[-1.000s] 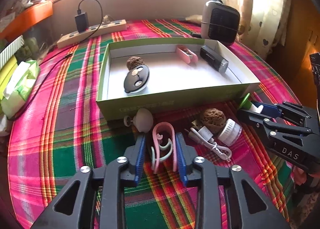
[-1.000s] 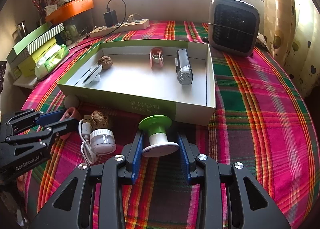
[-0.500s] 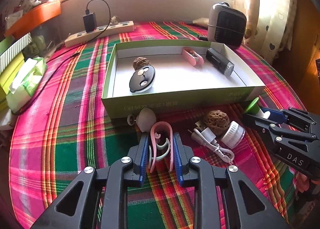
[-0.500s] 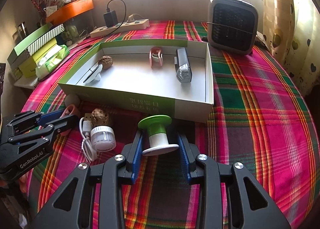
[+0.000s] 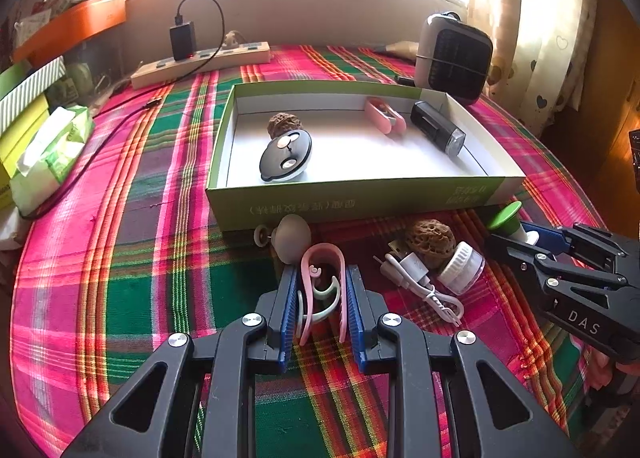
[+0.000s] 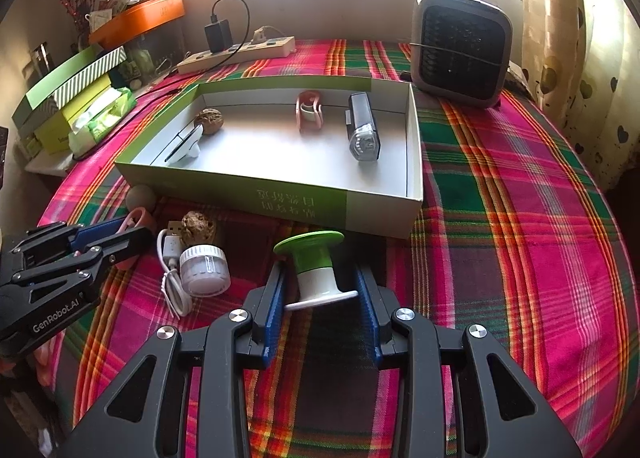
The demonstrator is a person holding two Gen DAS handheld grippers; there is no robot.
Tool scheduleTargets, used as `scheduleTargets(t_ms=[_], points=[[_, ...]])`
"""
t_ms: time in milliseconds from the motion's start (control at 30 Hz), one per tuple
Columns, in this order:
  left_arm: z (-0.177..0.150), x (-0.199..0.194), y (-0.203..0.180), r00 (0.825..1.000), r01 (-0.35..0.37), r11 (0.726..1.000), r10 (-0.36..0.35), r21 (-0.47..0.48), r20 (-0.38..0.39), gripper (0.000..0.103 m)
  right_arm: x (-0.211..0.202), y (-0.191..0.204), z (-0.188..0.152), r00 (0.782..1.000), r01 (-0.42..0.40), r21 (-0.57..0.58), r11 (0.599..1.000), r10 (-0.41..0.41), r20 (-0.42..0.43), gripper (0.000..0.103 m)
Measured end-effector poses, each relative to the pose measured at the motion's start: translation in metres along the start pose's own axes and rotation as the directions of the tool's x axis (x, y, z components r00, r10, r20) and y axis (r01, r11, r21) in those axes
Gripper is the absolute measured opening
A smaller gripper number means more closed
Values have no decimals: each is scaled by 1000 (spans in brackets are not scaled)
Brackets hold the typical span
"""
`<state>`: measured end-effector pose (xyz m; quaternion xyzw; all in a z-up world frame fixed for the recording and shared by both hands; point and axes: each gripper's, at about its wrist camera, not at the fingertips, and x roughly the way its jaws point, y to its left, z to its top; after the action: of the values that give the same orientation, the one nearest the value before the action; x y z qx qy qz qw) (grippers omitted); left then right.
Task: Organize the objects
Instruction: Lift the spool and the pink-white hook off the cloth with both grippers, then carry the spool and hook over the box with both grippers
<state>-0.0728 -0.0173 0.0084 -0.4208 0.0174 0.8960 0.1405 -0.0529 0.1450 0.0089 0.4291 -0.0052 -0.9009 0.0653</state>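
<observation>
- The left gripper (image 5: 322,300) has its 2 blue pads pressed against the sides of a pink U-shaped clip (image 5: 323,290), jaws nearly closed on it; the clip lies on the plaid tablecloth (image 5: 140,258) just in front of the box
- The right gripper (image 6: 320,298) holds a green-topped spool (image 6: 316,266) with a white base; the base rim touches both blue pads, jaws narrow but wider than the left pair
- The green-walled cardboard box (image 5: 352,200) stands just beyond both grippers
- In the box lie a walnut (image 5: 283,123), a round black device (image 5: 286,156), a second pink clip (image 5: 384,120) and a black bike light (image 5: 438,130)
- On the cloth between the 2 grippers lie another walnut (image 5: 430,240), a small white jar (image 5: 460,266) touching it, and a white USB cable (image 5: 420,278)
- A grey knob (image 5: 290,238) sits just beside the held clip's bend, near the box wall
</observation>
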Motion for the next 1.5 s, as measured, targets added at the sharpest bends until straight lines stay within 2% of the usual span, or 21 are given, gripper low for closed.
scheduleTargets(t_ms=[333,500,867,1500], points=[[-1,-3,-5,1000,13,1000,-12,13,-11,21,-4,-8,0,1000,-16,52,999,14,26,35],[-1,-6,-4,999,38,999,-38,8,-6,21,-5,-8,-1,999,-28,59,998,27,23,35],[0,-11,-2,999,42,999,-42,3,10,21,-7,1,1,998,-51,44,998,50,30,35],[41,-19,-1,996,53,998,-54,17,68,21,-13,7,31,995,-72,5,997,71,75,35]])
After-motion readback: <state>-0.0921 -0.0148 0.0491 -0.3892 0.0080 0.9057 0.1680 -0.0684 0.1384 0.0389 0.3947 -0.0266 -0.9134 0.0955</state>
